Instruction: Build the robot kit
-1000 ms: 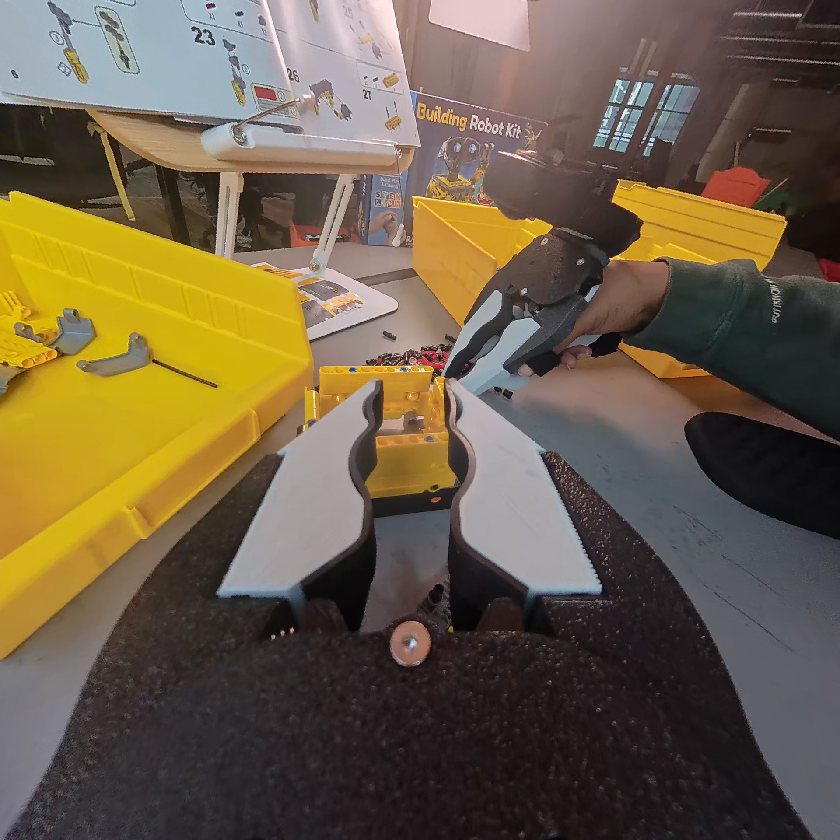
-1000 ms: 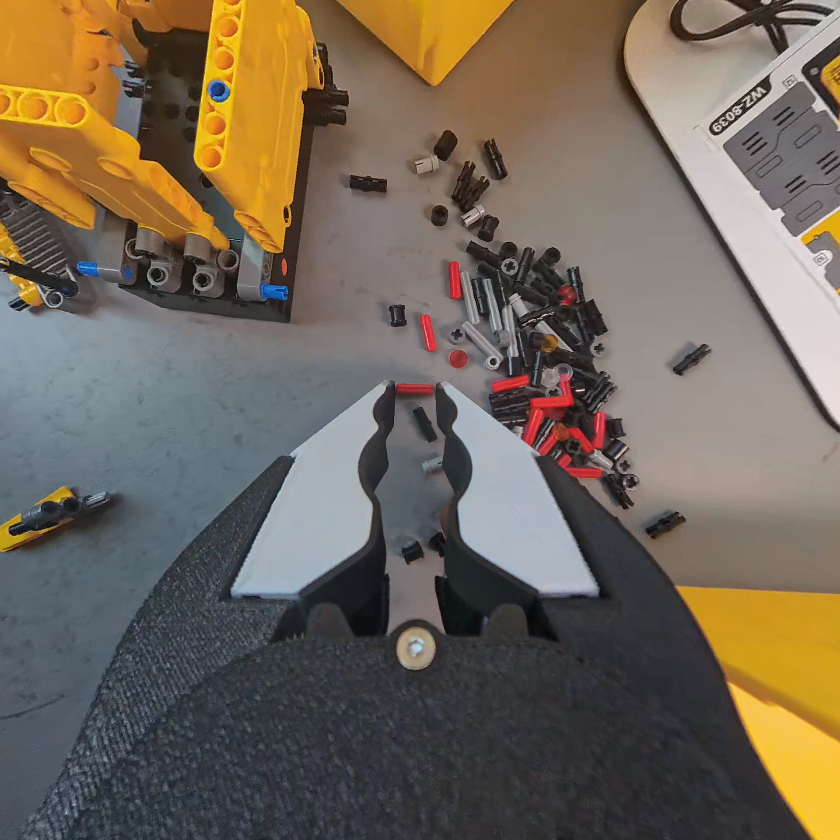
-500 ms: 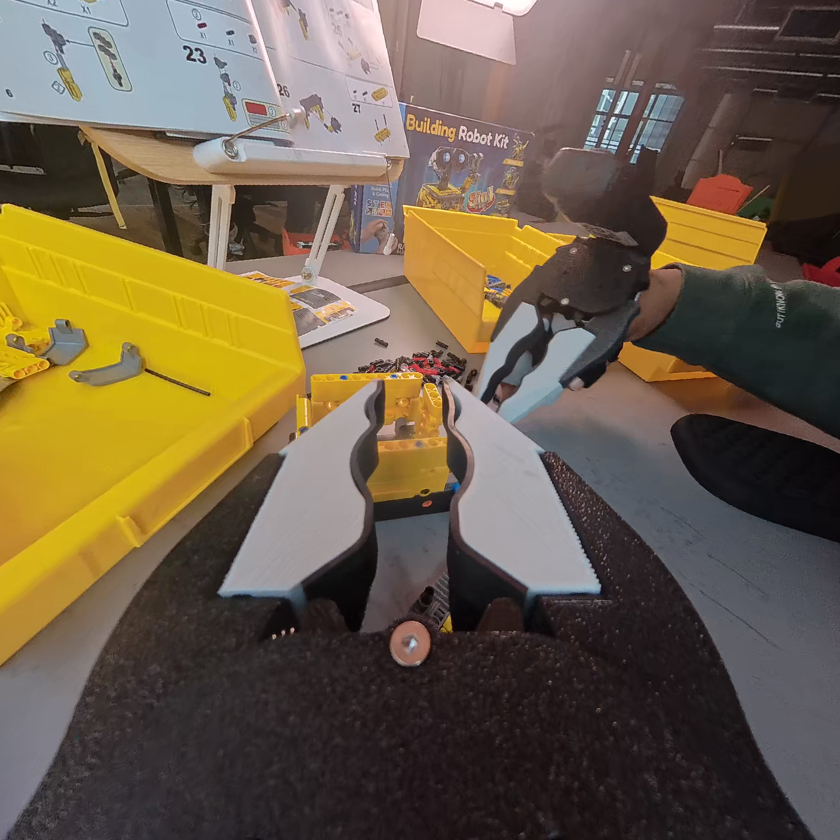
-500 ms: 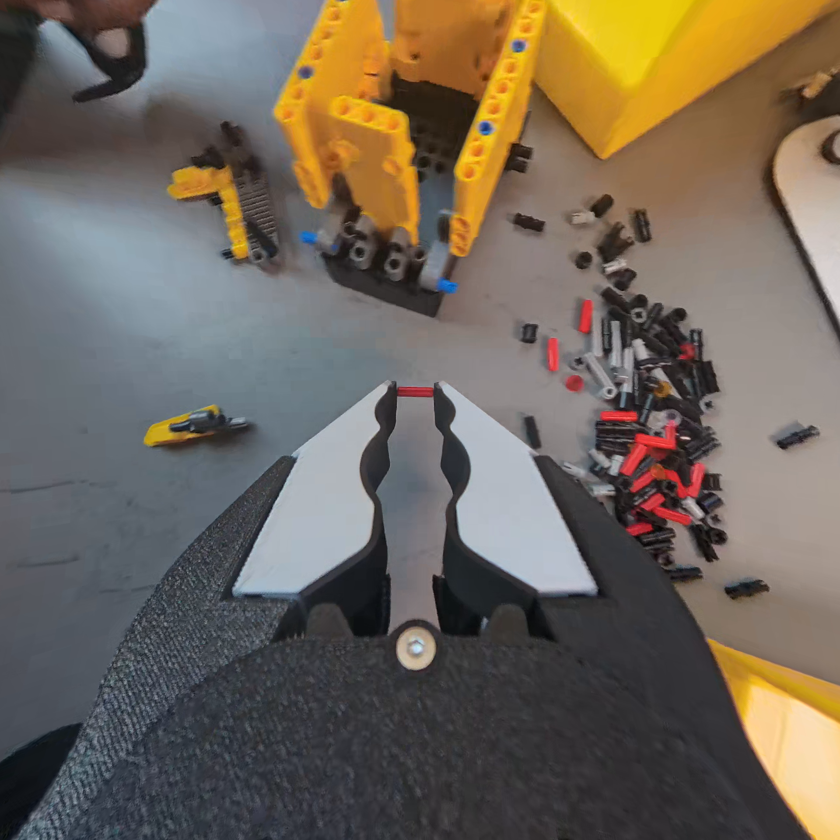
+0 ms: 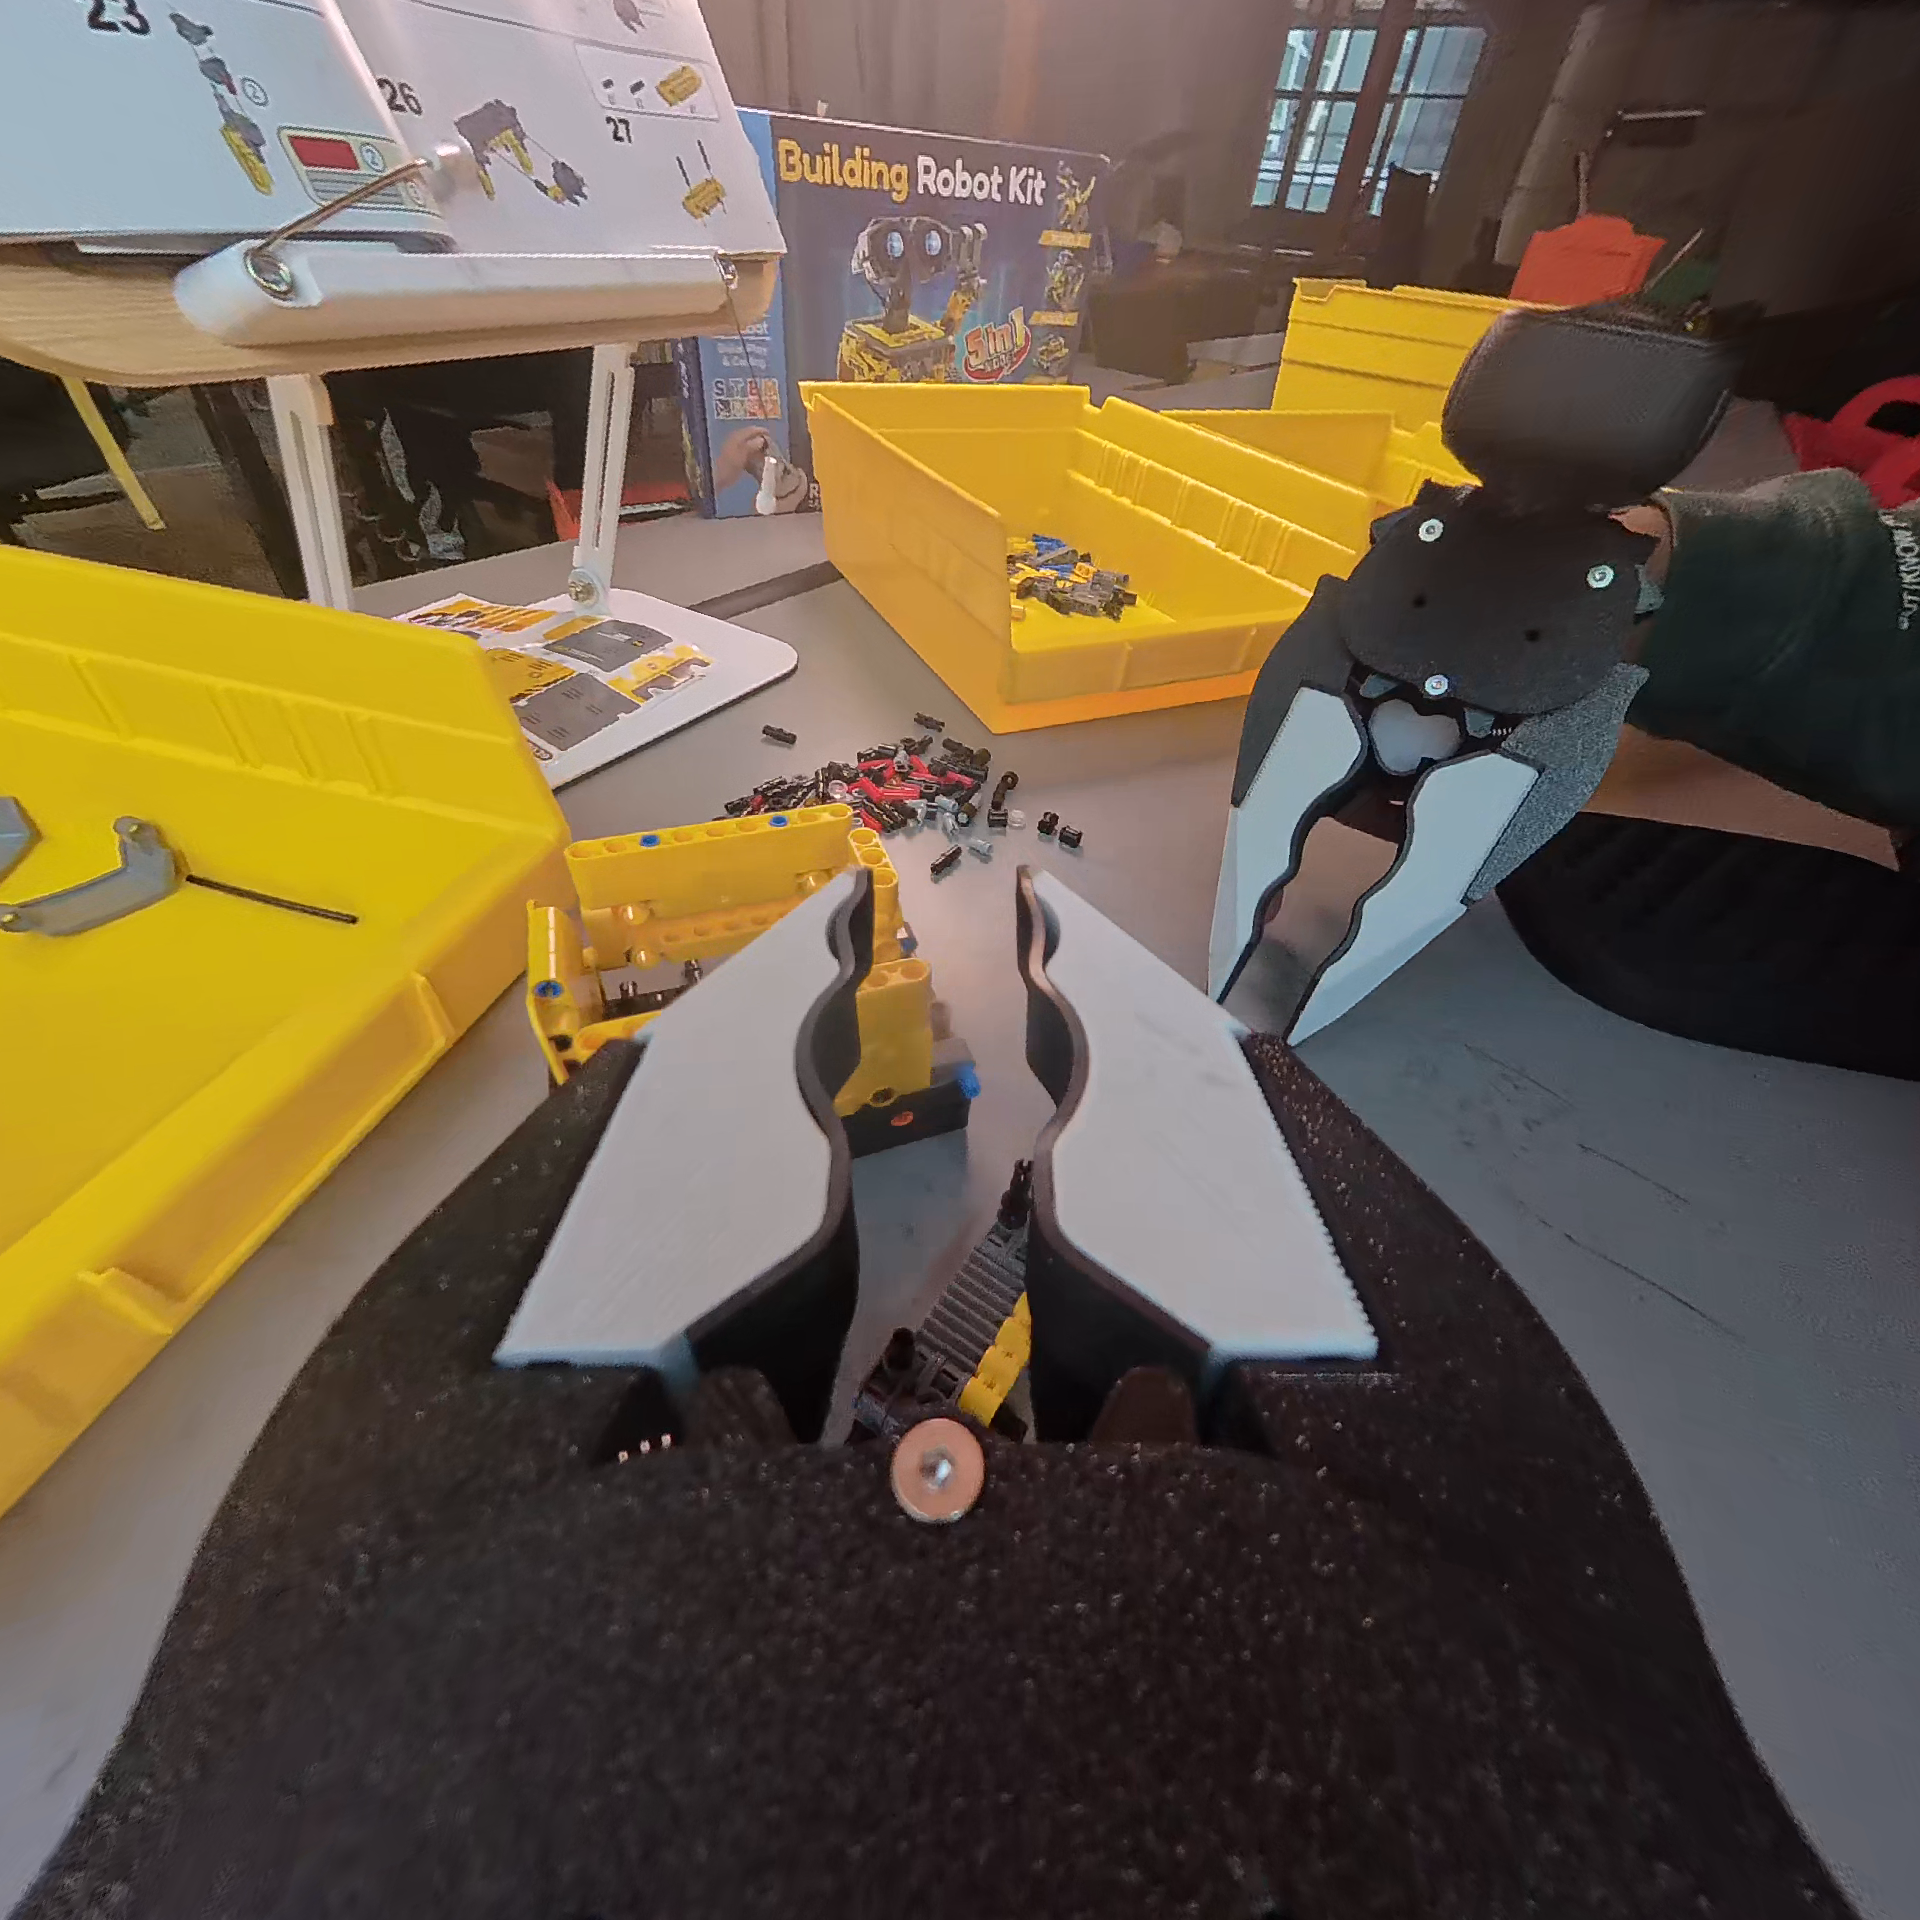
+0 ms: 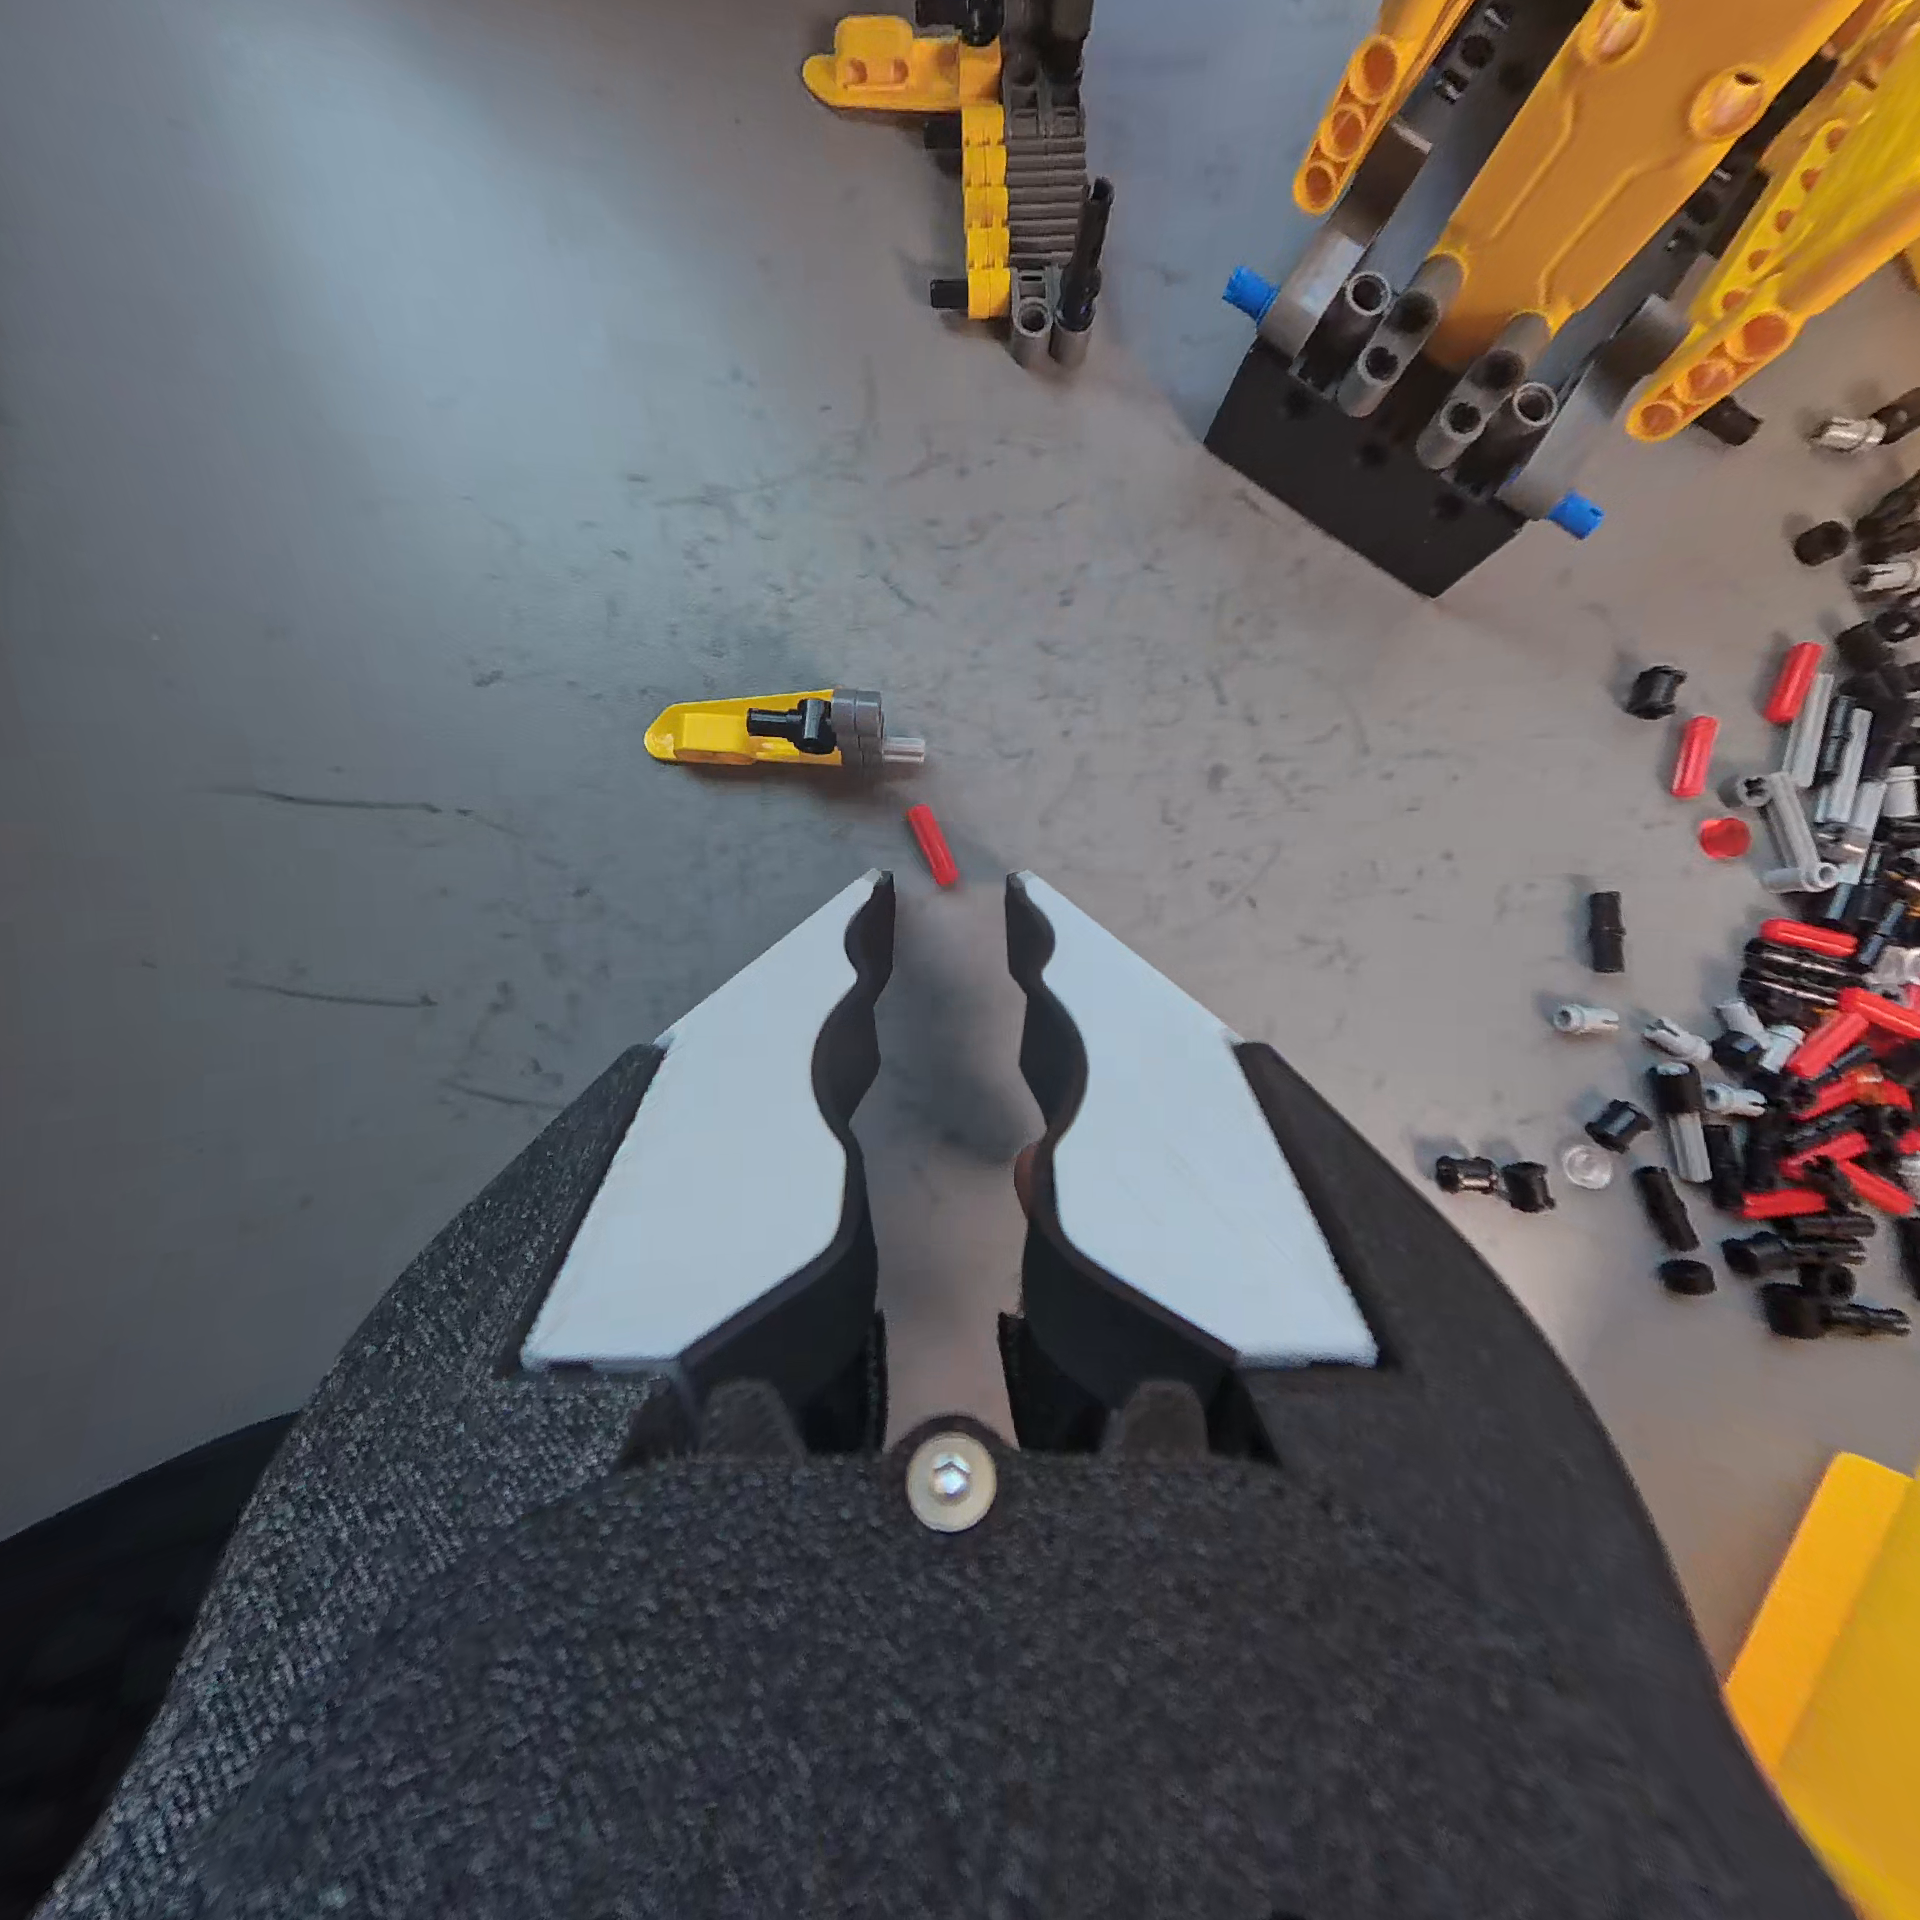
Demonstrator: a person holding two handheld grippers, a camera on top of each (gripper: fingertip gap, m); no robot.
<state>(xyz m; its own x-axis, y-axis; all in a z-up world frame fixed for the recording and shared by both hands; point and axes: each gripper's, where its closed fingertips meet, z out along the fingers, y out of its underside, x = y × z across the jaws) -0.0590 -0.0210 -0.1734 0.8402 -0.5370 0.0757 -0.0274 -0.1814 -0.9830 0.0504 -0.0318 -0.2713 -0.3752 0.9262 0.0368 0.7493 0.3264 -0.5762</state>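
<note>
My right gripper (image 6: 948, 881) is open and empty, low over the grey table. A small red pin (image 6: 932, 847) lies loose on the table just ahead of its tips. Beyond it lies a small yellow piece (image 6: 727, 732) with a black pin and a grey connector. My left gripper (image 5: 942, 883) is open and empty, with the yellow and black brick assembly (image 5: 717, 925) just ahead to its left. A yellow and grey track piece (image 5: 977, 1320) lies under its fingers. The right gripper also shows in the left wrist view (image 5: 1257, 1013), tips down near the table.
A pile of black, red and grey pins (image 6: 1818, 1018) lies to the right. The assembly (image 6: 1507, 260) and track piece (image 6: 1029, 187) stand ahead. Yellow bins (image 5: 208, 987) (image 5: 935, 540) flank the work area. An instruction stand (image 5: 468, 281) and a kit box (image 5: 935, 260) are behind. Spacing between my two grippers at the tips: around 15 cm. The small yellow piece (image 6: 727, 732) lies some 4 cm from my right tips, 15 cm from my left tips.
My right gripper lifted a red pin from the pile, carried it left, then opened and dropped it by the small yellow piece. My left gripper shifted right of the assembly.
</note>
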